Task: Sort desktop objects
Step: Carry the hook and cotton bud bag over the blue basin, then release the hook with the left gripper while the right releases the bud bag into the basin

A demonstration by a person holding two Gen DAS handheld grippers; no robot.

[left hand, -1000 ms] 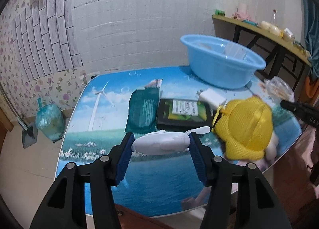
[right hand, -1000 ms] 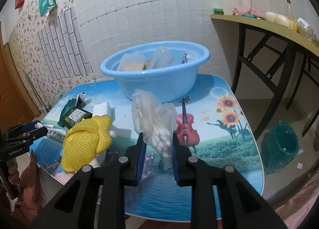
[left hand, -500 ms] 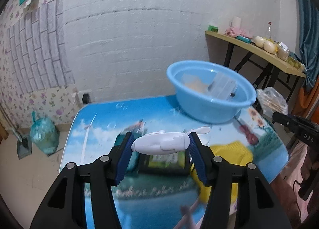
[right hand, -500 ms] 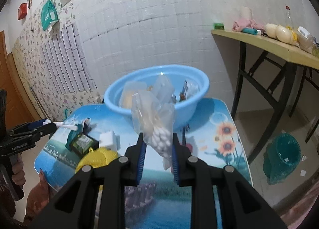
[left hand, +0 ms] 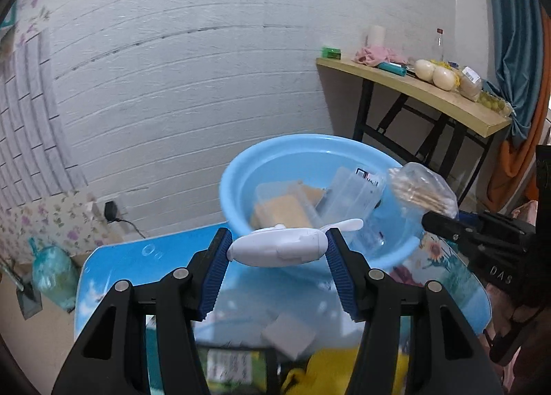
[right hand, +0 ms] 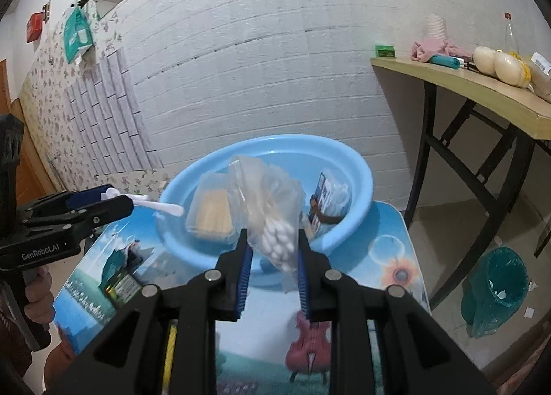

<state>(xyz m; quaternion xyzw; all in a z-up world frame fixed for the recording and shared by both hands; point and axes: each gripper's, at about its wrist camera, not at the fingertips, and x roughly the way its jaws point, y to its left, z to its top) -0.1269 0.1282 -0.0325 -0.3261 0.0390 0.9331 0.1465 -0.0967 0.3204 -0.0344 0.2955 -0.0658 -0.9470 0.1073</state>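
Now, left gripper (left hand: 277, 252): clamping a white fan (left hand: 275, 248) by its two ends, carrying it just in front of the basin (left hand: 241, 168), at about rim height.
Fan axis: lying crosswise between the pads, long axis running side to side and roughly level; a thin white blade is sticking out past the right pad toward the basin.
Basin: sitting at the far end of the table (right hand: 396, 250), already holding a clear box of tan sticks (right hand: 210, 212), another clear container and a blue-printed pack (right hand: 322, 204).
Right gripper (right hand: 272, 250): squeezing a clear bag of swabs (right hand: 275, 240) low down, the jaws nearly together on the plastic; the bag is hanging right at the basin's near rim.
Bag axis: standing upright, slack top leaning toward the basin, white swab heads bunched at the bottom between the pads.
Step in hand, as I judge it: bringing both items over the basin to drop them in.
Doing it well: getting each one fully past the rim before loosening; keeping the two grippers apart so they are not colliding; letting the fan down flat beside the box; releasing the bag low so it is not catching on the rim.
Left on the table: a dark packet (right hand: 120, 286) and a yellow thing, blurred.
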